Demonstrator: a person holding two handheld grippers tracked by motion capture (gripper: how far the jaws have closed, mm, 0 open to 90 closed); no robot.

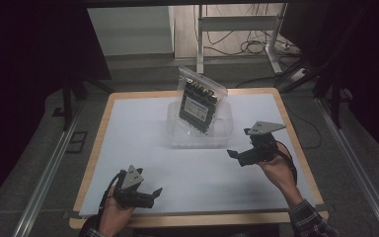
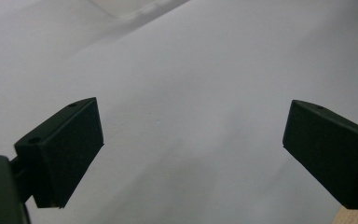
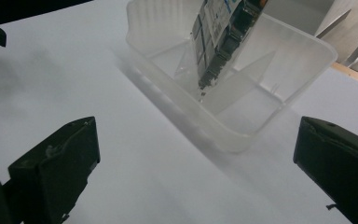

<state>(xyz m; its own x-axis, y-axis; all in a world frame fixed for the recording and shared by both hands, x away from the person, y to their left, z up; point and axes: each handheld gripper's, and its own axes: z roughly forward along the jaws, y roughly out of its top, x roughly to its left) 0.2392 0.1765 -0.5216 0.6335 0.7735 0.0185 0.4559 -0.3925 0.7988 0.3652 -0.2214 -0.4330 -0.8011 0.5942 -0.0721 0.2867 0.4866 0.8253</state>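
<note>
A clear plastic tub (image 1: 177, 139) (image 3: 233, 135) stands on the white table top, a little behind the middle. Inside it a see-through zip bag with a dark circuit board (image 1: 197, 101) (image 3: 216, 44) stands upright, leaning against the far wall. My right gripper (image 1: 237, 158) (image 3: 196, 158) hovers just right of the tub's front corner, jaws wide apart and empty, pointed at the tub. Near the front left edge my left gripper (image 1: 155, 195) (image 2: 191, 154) is held open too, with bare table between its jaws.
The white sheet (image 1: 138, 143) covers a wooden table (image 1: 102, 123) with a light rim all round. Desk legs and cables (image 1: 256, 47) lie on the floor behind. Metal floor rails (image 1: 44, 177) run along both sides of the table.
</note>
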